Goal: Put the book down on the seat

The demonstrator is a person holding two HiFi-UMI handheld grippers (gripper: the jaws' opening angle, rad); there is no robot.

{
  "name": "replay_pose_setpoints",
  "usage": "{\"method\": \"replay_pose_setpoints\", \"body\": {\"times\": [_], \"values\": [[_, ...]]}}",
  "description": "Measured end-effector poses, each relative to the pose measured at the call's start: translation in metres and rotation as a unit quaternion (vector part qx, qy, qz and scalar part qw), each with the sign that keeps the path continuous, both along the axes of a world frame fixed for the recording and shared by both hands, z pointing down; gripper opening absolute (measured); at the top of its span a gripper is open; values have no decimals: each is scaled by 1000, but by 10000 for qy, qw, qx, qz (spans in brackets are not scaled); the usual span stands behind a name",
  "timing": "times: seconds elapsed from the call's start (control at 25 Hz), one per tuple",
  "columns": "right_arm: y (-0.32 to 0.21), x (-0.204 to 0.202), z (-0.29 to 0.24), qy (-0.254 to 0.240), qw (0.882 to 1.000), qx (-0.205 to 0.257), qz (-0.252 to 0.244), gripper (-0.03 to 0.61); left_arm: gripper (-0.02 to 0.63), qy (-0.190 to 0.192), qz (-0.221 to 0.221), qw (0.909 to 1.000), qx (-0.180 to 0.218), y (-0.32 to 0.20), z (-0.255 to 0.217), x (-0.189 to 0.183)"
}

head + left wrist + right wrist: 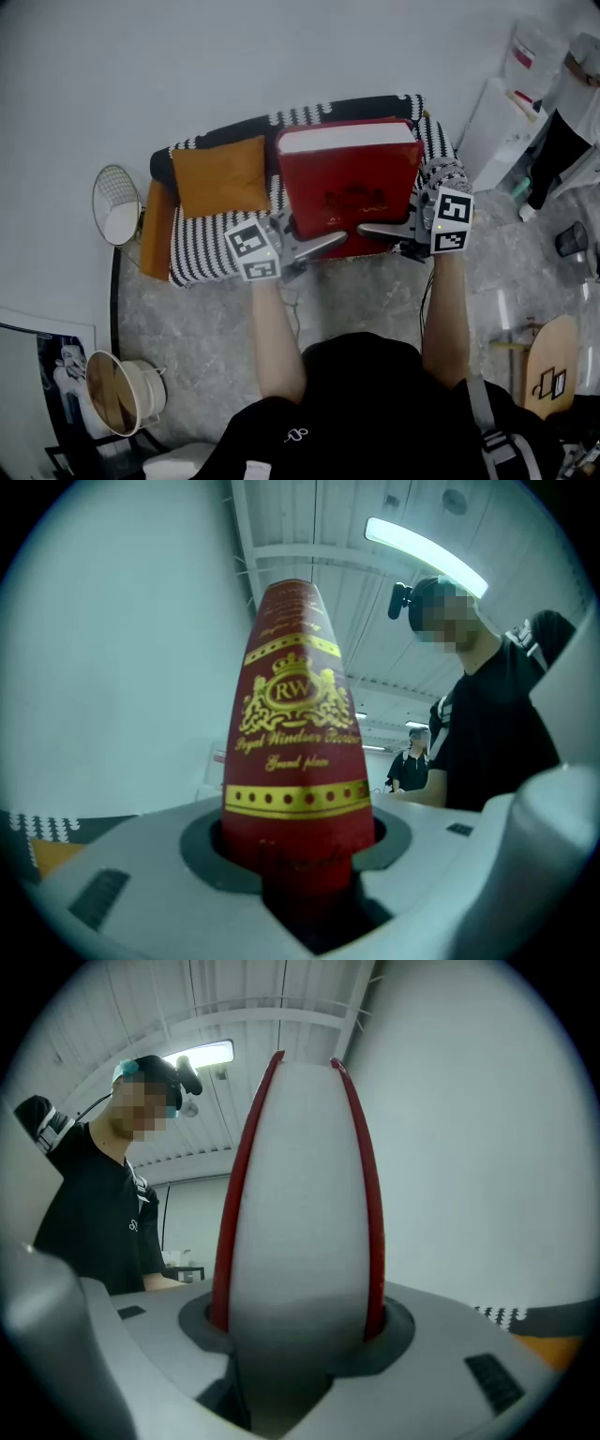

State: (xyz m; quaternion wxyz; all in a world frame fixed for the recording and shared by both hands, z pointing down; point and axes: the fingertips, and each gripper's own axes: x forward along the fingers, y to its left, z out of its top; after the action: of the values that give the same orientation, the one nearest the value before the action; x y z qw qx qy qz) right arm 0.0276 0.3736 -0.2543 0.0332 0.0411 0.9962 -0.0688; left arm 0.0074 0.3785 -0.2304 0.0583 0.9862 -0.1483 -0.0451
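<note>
A thick red book (349, 178) with white page edges is held over a small sofa with a black-and-white patterned seat (202, 246). My left gripper (323, 246) grips its near left edge. The left gripper view shows the red spine with gold print (295, 733) wedged between that gripper's (309, 874) jaws. My right gripper (375, 230) grips the near right edge. In the right gripper view the white page block with red covers (300, 1204) fills that gripper's (295, 1344) jaws. Whether the book's far edge rests on the sofa's backrest is unclear.
An orange cushion (221, 175) leans on the sofa's left half. A white wire basket (116, 204) stands left of the sofa, and a round bin (120, 392) sits at lower left. White cabinets (502, 122) and a person (572, 103) are at right, and a wooden board (548, 375) at lower right.
</note>
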Motion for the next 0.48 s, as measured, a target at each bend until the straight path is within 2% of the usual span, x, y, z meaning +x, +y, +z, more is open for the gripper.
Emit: {"method": "replay_pose_setpoints", "body": {"times": [0.28, 0.48], "values": [[9, 10, -2, -80, 10000, -16, 27, 241, 221, -62, 20, 10000, 16, 9, -1, 9], [-6, -5, 0, -61, 9999, -115, 20, 242, 221, -26, 13, 10000, -79, -5, 1, -5]]}}
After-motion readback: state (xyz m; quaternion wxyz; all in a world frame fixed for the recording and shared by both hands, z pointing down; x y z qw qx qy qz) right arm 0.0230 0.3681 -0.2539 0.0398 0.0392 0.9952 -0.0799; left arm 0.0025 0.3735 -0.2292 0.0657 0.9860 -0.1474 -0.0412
